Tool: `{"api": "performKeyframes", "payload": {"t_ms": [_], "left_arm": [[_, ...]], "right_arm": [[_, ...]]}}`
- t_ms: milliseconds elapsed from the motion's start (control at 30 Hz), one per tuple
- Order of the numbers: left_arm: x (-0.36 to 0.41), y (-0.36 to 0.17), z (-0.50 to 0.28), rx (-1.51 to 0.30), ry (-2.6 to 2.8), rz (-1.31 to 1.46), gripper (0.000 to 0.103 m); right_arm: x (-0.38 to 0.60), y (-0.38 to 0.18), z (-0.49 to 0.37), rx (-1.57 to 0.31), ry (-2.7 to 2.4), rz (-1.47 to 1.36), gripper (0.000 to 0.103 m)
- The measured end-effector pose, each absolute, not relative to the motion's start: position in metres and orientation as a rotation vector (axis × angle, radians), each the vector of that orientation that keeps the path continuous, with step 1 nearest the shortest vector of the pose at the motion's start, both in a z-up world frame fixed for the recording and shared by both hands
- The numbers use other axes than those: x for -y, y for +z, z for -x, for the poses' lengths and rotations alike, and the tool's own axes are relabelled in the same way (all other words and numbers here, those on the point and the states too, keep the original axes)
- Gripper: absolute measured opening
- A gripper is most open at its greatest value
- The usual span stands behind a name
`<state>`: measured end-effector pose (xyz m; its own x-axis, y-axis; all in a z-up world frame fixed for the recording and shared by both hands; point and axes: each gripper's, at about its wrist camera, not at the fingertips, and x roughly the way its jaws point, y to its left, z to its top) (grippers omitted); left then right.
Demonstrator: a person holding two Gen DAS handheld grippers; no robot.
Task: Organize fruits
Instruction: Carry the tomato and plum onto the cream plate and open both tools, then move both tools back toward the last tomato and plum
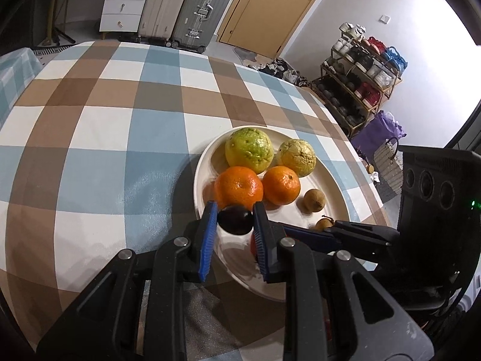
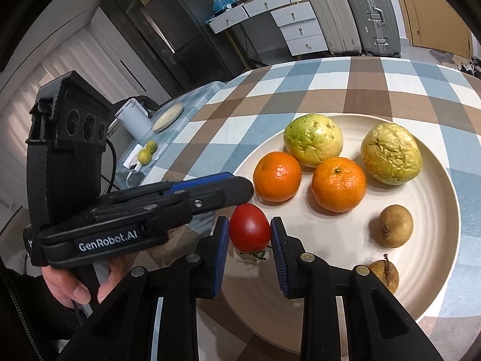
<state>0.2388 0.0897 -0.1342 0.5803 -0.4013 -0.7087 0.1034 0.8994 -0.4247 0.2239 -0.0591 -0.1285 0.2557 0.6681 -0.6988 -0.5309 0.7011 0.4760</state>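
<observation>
A cream plate (image 1: 207,156) (image 2: 436,180) on the checked tablecloth holds two guavas (image 1: 249,149) (image 2: 390,153), two oranges (image 1: 239,188) (image 2: 338,184) and two small brown fruits (image 1: 313,200) (image 2: 394,225). My left gripper (image 1: 235,219) is shut on a dark plum (image 1: 235,219) over the plate's near edge. My right gripper (image 2: 250,231) is shut on a red tomato (image 2: 250,231) just above the plate. In the right wrist view the left gripper's body (image 2: 180,198) lies at the left, its fingers closed; the plum is hidden there.
The checked table (image 1: 105,120) stretches far and left of the plate. A side table at the left holds a small plate (image 2: 168,116), a white kettle (image 2: 132,120) and two limes (image 2: 147,152). Suitcases (image 1: 192,9) and a shoe rack (image 1: 360,81) stand beyond.
</observation>
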Motion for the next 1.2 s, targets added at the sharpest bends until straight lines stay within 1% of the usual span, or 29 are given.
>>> {"api": "performKeyframes", "payload": {"t_ms": [100, 167, 200, 233, 300, 333, 400, 433, 500, 533, 600, 667, 767, 833, 900, 1033, 1200], "left_arm": [[-0.089, -0.134, -0.239, -0.924, -0.285, 0.346, 0.022], [-0.089, -0.131, -0.238, -0.918, -0.294, 0.348, 0.023], [-0.089, -0.129, -0.235, -0.907, -0.291, 0.345, 0.024], [-0.089, -0.126, -0.234, -0.901, -0.292, 0.342, 0.028], [-0.09, -0.12, -0.228, -0.885, -0.29, 0.346, 0.034], [-0.09, -0.116, -0.225, -0.874, -0.288, 0.348, 0.039], [-0.09, -0.109, -0.218, -0.857, -0.279, 0.341, 0.043], [-0.09, -0.105, -0.214, -0.85, -0.275, 0.338, 0.045], [-0.089, -0.098, -0.206, -0.838, -0.272, 0.336, 0.05], [-0.088, -0.093, -0.201, -0.83, -0.267, 0.335, 0.054], [-0.087, -0.085, -0.19, -0.807, -0.253, 0.325, 0.061], [-0.085, -0.076, -0.179, -0.789, -0.247, 0.319, 0.068], [-0.079, -0.066, -0.161, -0.77, -0.232, 0.303, 0.075], [-0.074, -0.06, -0.149, -0.764, -0.221, 0.292, 0.077], [-0.07, -0.055, -0.139, -0.756, -0.208, 0.283, 0.079], [-0.061, -0.044, -0.117, -0.739, -0.195, 0.266, 0.082], [-0.049, -0.038, -0.093, -0.745, -0.173, 0.233, 0.084]], "right_arm": [[0.056, -0.128, -0.224, -1.035, 0.818, -0.146, 0.031], [0.056, -0.127, -0.225, -1.036, 0.824, -0.149, 0.042], [0.056, -0.126, -0.224, -1.031, 0.826, -0.149, 0.042], [0.057, -0.124, -0.223, -1.023, 0.833, -0.147, 0.042], [0.06, -0.119, -0.219, -1.006, 0.835, -0.14, 0.048], [0.062, -0.116, -0.217, -0.997, 0.833, -0.14, 0.051], [0.07, -0.109, -0.211, -0.976, 0.825, -0.142, 0.051], [0.073, -0.107, -0.208, -0.966, 0.82, -0.145, 0.053], [0.082, -0.1, -0.203, -0.948, 0.803, -0.151, 0.06], [0.087, -0.096, -0.199, -0.936, 0.79, -0.152, 0.065], [0.097, -0.089, -0.192, -0.911, 0.772, -0.159, 0.069], [0.107, -0.082, -0.183, -0.889, 0.749, -0.159, 0.077], [0.122, -0.072, -0.169, -0.853, 0.71, -0.158, 0.083], [0.132, -0.067, -0.159, -0.831, 0.689, -0.164, 0.087], [0.141, -0.06, -0.149, -0.802, 0.664, -0.166, 0.087], [0.152, -0.05, -0.131, -0.759, 0.63, -0.168, 0.092], [0.163, -0.038, -0.108, -0.714, 0.608, -0.165, 0.095]]}}
